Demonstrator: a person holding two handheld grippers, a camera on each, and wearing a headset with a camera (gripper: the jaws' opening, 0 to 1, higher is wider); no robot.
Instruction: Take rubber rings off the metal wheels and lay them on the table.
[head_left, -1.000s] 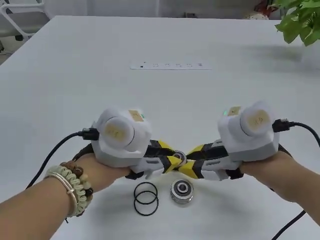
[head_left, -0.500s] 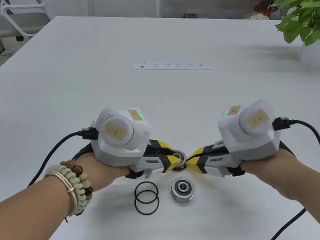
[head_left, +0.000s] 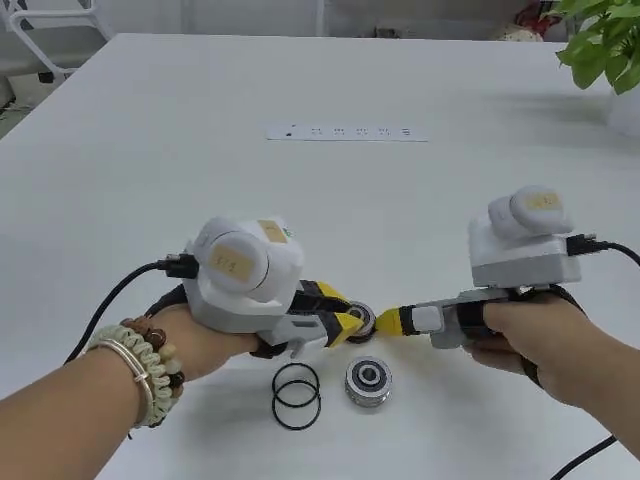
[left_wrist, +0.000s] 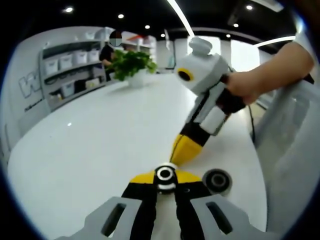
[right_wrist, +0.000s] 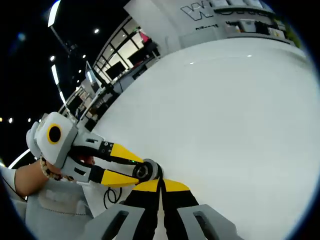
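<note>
My left gripper (head_left: 352, 320) is shut on a small metal wheel (head_left: 361, 317), held just above the white table; its own view shows the wheel (left_wrist: 165, 176) between the yellow tips. My right gripper (head_left: 386, 322) is shut, its tips touching the right edge of that wheel (right_wrist: 146, 171). I cannot see whether a rubber ring is pinched between them. Two black rubber rings (head_left: 296, 395) lie overlapping on the table below the left gripper. A second metal wheel (head_left: 368, 381) lies beside them, also seen in the left gripper view (left_wrist: 217, 181).
A white power strip (head_left: 346, 132) lies farther back on the table (head_left: 150, 170). A green plant (head_left: 600, 40) stands at the far right corner. Cables trail from both grippers toward the near edge.
My right gripper has rolled upright and drawn slightly to the right, with its tips still at the held wheel. The left gripper, the rings and the loose wheel have stayed put.
</note>
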